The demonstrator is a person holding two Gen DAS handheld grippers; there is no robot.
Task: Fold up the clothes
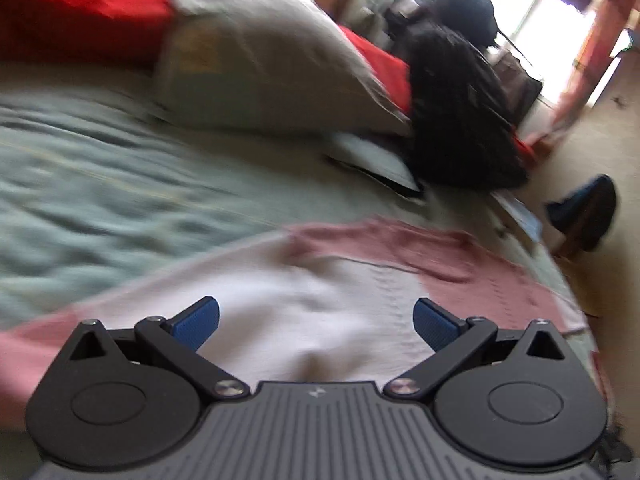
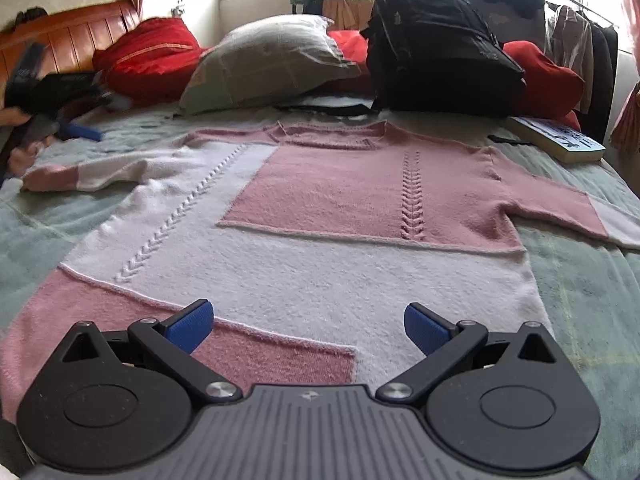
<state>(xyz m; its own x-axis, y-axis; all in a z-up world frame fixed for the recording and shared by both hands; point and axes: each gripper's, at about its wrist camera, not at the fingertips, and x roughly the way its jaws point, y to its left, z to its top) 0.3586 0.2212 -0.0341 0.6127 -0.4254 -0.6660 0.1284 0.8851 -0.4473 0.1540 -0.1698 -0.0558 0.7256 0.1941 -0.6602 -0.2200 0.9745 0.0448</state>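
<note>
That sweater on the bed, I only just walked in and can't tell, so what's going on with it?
A person is about to fold the pink and white sweater, which lies spread flat on the green bedspread with both sleeves out to the sides. The right gripper sits open over the hem, holding nothing. The left gripper is also open and empty over the sweater; its view is blurred. No fold is made yet. A pillow, backpack and book lie beyond the collar.

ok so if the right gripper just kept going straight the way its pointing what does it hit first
Most likely the pink and white sweater lying flat on the bed, just ahead of the open right gripper. If its line clears the knit, the grey pillow or the black backpack beyond comes next; depth is hard to judge.
</note>
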